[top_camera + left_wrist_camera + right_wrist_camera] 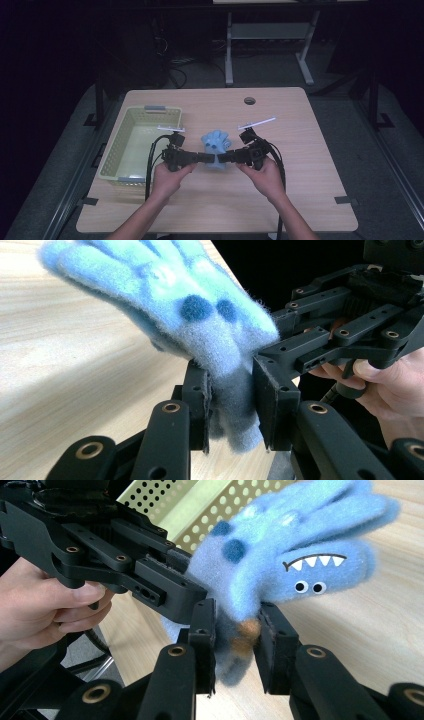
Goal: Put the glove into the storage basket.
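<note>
A fuzzy blue glove (216,141) with dark blue spots and a toothy monster face (310,575) is held over the middle of the wooden table (300,190), its fingers pointing away from me. My left gripper (210,158) comes in from the left and is shut on the glove's cuff (235,405). My right gripper (222,158) comes in from the right and pinches the same cuff (235,635) just beside it. The two sets of jaws nearly touch tip to tip. The glove (190,305) looks raised slightly off the wood.
A pale yellow-green perforated basket (112,150) stands on the left part of the table, close behind the left gripper. A round cable hole (249,100) sits near the far edge. Beyond the table, dark floor and a desk frame (229,55).
</note>
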A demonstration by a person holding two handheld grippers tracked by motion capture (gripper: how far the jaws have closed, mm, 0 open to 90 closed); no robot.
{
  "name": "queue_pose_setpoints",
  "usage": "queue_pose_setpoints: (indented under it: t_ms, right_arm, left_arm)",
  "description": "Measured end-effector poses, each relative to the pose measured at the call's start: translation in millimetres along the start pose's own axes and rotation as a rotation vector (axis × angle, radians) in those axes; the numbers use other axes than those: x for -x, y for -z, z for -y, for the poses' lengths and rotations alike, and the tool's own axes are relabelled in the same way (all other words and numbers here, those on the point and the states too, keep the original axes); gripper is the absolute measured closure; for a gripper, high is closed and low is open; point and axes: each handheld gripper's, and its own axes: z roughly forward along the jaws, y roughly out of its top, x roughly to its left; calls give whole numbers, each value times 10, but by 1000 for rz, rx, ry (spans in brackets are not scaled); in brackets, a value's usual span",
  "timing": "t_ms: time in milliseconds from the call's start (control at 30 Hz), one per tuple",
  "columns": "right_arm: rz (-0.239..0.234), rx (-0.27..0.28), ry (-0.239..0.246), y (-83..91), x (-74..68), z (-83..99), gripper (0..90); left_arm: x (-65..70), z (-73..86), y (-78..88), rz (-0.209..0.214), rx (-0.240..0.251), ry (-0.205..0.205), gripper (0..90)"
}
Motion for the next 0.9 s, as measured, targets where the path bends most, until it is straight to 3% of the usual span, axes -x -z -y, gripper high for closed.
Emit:
queue_pose_setpoints:
  t_ms: [600, 900]
  right_arm:
    - [-28, -19, 17, -164, -119, -159, 717]
    - [-37, -26, 38, -257, -204, -273, 716]
  left_arm:
    - [-66, -1, 245, -20, 10, 8, 690]
    - [-104, -9, 394, -29, 39, 22, 691]
